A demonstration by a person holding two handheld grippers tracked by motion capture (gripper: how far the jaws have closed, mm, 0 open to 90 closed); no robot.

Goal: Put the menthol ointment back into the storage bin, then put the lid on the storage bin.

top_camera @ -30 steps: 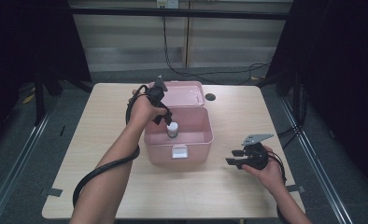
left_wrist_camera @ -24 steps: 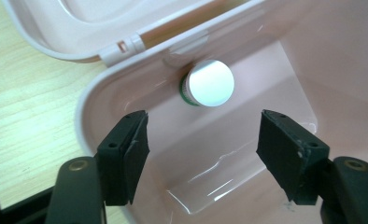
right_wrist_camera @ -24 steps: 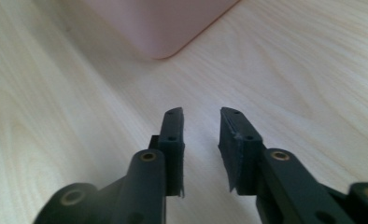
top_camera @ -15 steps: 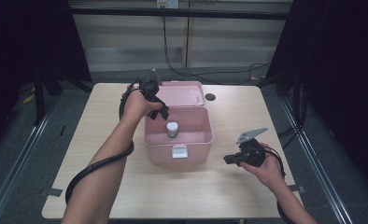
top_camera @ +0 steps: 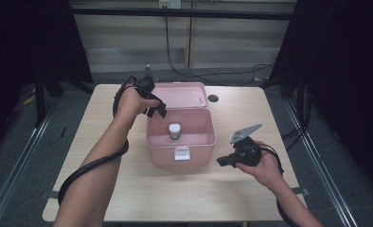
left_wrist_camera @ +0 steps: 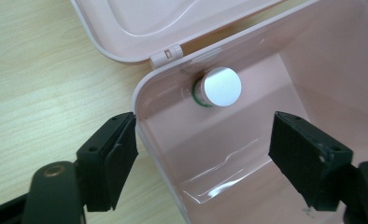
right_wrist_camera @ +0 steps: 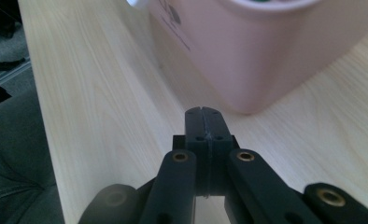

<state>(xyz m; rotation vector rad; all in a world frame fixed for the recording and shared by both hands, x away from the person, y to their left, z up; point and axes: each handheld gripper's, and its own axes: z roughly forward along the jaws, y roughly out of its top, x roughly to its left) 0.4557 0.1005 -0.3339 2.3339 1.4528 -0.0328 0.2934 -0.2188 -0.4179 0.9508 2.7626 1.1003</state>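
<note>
A pink plastic box (top_camera: 196, 142) stands open at the table's middle, its lid (top_camera: 184, 93) laid back flat. Inside stands a small bottle with a white cap (top_camera: 174, 128) and a green label. My left gripper (top_camera: 156, 109) hovers over the box's rear left corner. In the left gripper view, the left gripper (left_wrist_camera: 203, 154) has just been opening its jaws, which stand wide on either side of the box wall (left_wrist_camera: 147, 112) without touching it, the bottle (left_wrist_camera: 222, 86) beyond them. My right gripper (top_camera: 224, 161) is shut and empty, right of the box; in the right gripper view, the right gripper (right_wrist_camera: 204, 123) points at the box's side (right_wrist_camera: 266, 51).
The light wooden table (top_camera: 104, 142) has a small round hole (top_camera: 213, 98) behind the box on the right. A black cable (top_camera: 92, 165) loops under the left forearm. Dark floor and metal rails lie around the table.
The left gripper has lifted out of the box and drawn back to its rear left corner, leaving the bottle standing inside. The right gripper has risen off the table and its jaws have shut.
</note>
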